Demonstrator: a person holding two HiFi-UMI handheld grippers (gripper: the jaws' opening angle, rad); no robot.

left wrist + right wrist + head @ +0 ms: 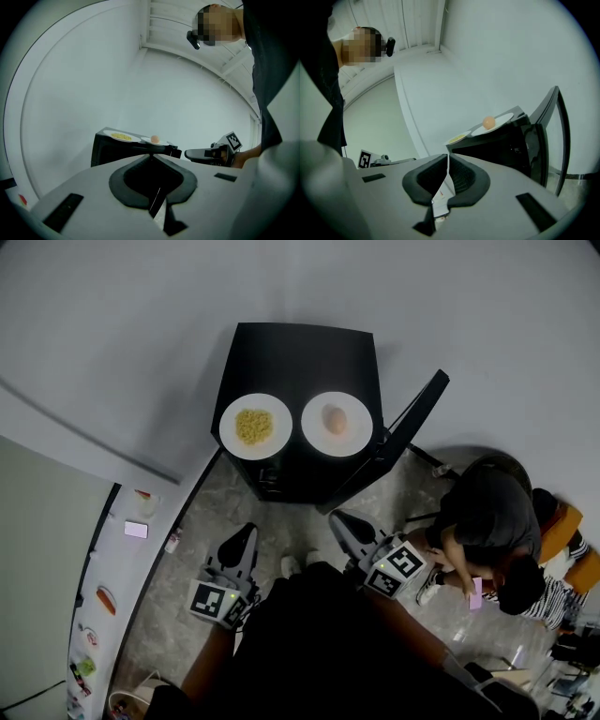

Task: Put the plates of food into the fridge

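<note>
A small black fridge [300, 362] stands against the wall with its door [412, 423] swung open to the right. Two white plates rest on its top. The left plate [255, 427] carries yellow food, and the right plate [337, 424] carries a round orange piece. Both show again in the left gripper view, the yellow plate [122, 136] and the orange piece [154, 138], and in the right gripper view, the yellow plate [458, 138] and the orange piece [488, 122]. My left gripper [246, 533] and right gripper [338, 519] hang in front of the fridge, short of it, both shut and empty.
A person [487, 517] crouches on the floor to the right, close to the open door. A white counter [122, 568] with small items runs along the left. Stone floor [216, 502] lies between me and the fridge.
</note>
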